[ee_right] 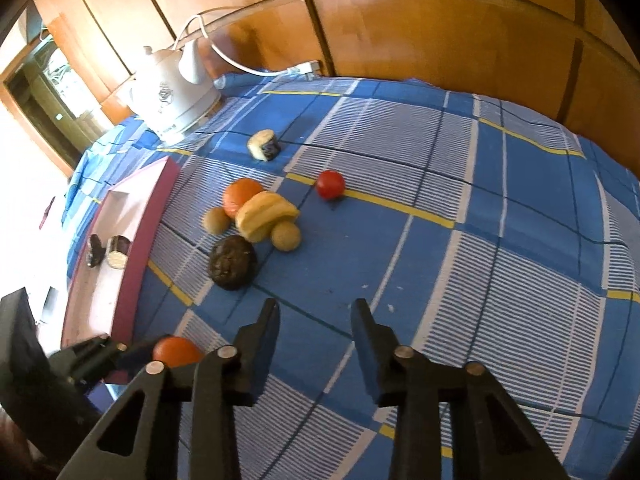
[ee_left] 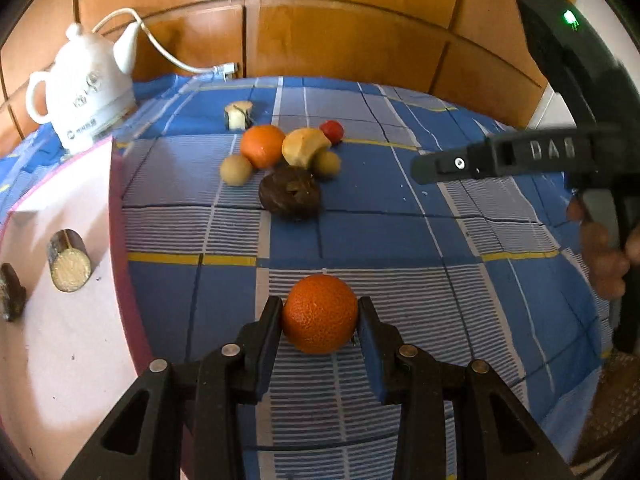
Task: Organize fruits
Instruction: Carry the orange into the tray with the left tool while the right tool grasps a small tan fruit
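Note:
My left gripper (ee_left: pixel 321 303) is shut on an orange (ee_left: pixel 320 320), held just above the blue checked cloth (ee_left: pixel 400 240). The same orange (ee_right: pixel 176 351) shows at the lower left of the right wrist view, next to the pink tray (ee_right: pixel 136 240). My right gripper (ee_right: pixel 316 305) hangs open over the cloth with nothing between its fingers. Farther back lies a cluster: a second orange (ee_left: pixel 262 146), a yellow banana piece (ee_left: pixel 304 148), two small tan fruits (ee_left: pixel 236 170), a dark brown fruit (ee_left: pixel 290 192) and a red one (ee_left: pixel 332 131).
A pink tray (ee_left: pixel 72 340) at the left holds two cut dark-skinned pieces (ee_left: pixel 68 260). Another cut piece (ee_left: pixel 239 115) lies behind the cluster. A white kettle (ee_left: pixel 84 92) with its cord stands at the back left. A wooden wall bounds the far side.

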`<state>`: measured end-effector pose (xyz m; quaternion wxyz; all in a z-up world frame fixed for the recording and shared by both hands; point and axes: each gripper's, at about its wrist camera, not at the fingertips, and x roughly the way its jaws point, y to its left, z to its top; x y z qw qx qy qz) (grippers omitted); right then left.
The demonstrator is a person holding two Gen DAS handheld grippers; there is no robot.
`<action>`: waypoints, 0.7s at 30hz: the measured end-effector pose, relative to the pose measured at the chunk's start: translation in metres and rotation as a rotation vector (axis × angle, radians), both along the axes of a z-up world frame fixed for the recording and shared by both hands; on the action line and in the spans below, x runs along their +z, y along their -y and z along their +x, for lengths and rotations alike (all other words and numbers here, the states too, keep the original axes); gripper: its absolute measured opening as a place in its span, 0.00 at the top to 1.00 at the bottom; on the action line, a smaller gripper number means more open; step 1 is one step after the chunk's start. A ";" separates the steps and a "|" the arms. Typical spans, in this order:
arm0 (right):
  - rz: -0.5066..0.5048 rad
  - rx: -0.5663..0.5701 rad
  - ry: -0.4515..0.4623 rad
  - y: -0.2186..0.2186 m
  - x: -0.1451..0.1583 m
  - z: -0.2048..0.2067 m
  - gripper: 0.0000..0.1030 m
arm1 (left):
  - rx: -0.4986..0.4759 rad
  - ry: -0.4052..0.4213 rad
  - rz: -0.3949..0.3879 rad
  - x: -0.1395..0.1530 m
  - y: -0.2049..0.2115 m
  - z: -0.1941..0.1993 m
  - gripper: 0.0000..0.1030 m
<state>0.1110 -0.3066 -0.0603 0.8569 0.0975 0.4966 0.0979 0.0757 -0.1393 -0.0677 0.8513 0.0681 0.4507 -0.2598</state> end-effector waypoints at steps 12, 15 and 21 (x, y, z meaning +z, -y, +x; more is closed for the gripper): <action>-0.182 0.115 -0.012 -0.051 -0.011 0.053 0.65 | 0.026 -0.021 -0.044 -0.001 -0.008 0.001 0.63; -0.227 0.141 -0.035 -0.055 -0.018 0.066 0.65 | 0.027 -0.025 -0.053 -0.002 -0.009 0.001 0.63; -0.258 0.178 -0.067 -0.064 -0.031 0.081 0.76 | 0.032 -0.029 -0.065 -0.003 -0.011 0.001 0.63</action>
